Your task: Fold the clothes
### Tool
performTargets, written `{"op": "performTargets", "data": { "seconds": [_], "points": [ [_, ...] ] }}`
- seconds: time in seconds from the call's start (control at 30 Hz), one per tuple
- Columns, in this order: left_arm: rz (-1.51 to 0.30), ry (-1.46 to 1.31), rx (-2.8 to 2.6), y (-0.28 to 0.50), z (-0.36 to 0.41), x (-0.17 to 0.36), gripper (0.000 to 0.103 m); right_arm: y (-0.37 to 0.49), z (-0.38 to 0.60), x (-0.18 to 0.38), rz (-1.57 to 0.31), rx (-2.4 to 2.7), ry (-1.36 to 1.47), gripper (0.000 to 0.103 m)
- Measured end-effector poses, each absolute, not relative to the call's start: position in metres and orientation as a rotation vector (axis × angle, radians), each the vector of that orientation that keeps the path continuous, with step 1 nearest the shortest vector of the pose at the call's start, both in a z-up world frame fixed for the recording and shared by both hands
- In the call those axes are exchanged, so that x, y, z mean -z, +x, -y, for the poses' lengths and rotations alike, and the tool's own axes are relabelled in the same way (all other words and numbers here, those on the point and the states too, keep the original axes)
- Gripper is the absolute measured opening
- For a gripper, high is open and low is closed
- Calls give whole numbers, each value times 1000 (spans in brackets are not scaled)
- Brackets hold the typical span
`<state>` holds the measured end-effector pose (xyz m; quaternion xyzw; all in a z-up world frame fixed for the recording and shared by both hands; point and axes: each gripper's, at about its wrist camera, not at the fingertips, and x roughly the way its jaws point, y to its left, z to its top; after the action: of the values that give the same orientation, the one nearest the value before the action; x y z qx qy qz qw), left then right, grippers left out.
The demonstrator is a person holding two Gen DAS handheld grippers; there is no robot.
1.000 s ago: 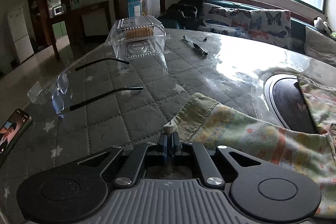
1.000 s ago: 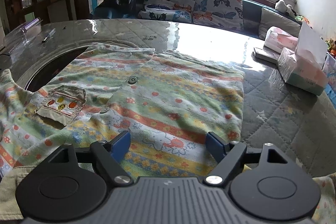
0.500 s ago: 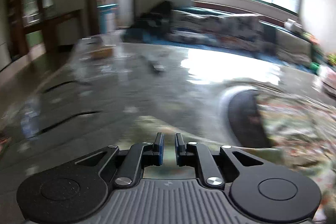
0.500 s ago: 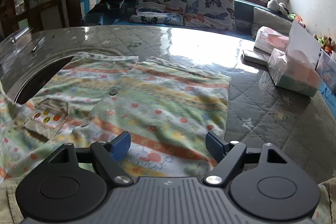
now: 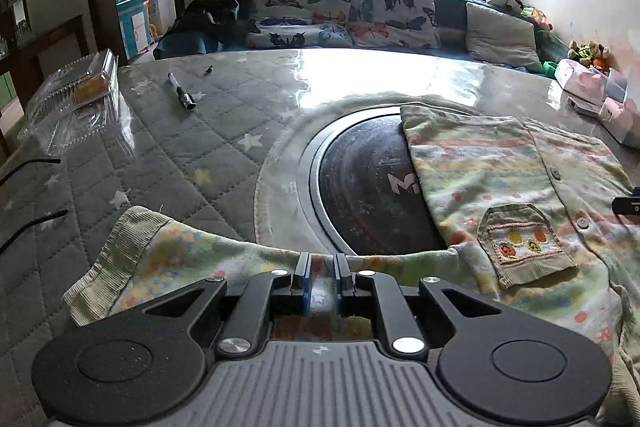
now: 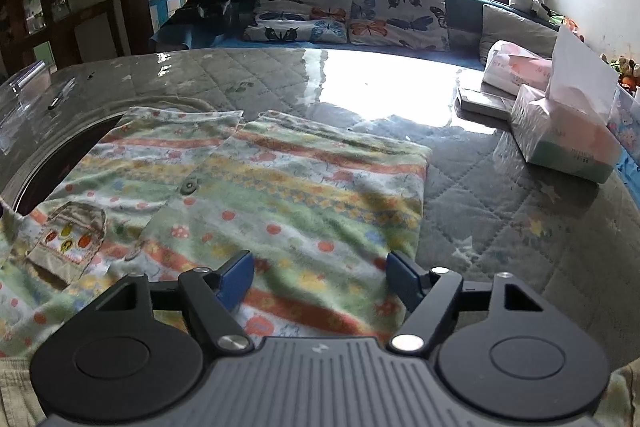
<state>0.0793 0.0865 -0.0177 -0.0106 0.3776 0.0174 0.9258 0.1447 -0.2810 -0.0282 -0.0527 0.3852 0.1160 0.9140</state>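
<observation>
A small striped flowery cardigan point(image 6: 280, 195) with a corduroy pocket point(image 6: 68, 239) lies flat on the quilted table. Its left sleeve point(image 5: 168, 263), with a ribbed cuff point(image 5: 120, 247), stretches out to the left. My left gripper point(image 5: 320, 279) hovers over the middle of that sleeve, jaws a narrow gap apart, with nothing between them. My right gripper point(image 6: 318, 279) is wide open above the cardigan's near right part, holding nothing. The pocket also shows in the left wrist view point(image 5: 524, 247).
A round dark cooktop point(image 5: 360, 179) is set in the table, partly under the cardigan. A clear food box point(image 5: 76, 95) and a pen point(image 5: 182, 95) lie far left. Tissue boxes point(image 6: 568, 131) stand at the right. A sofa point(image 6: 360, 11) is behind.
My left gripper let go of the sleeve cuff, opened slightly, and swung right along the sleeve. My right gripper stayed open and drew back slightly over the cardigan.
</observation>
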Motion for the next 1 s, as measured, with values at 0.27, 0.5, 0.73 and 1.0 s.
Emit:
{"op": "performTargets", "data": {
  "seconds": [0.27, 0.5, 0.73, 1.0],
  "points": [
    [-776, -29, -51, 82, -91, 18, 12, 175, 282, 29, -797, -232, -107, 72],
    [-776, -16, -49, 82, -90, 17, 15, 202, 281, 31, -796, -213, -113, 72],
    [-747, -20, 8, 73, -73, 2, 25, 184, 274, 21, -791, -260, -149, 72],
    [-740, 2, 178, 63, -24, -1, 27, 123, 241, 12, -793, -412, -224, 73]
  ]
}}
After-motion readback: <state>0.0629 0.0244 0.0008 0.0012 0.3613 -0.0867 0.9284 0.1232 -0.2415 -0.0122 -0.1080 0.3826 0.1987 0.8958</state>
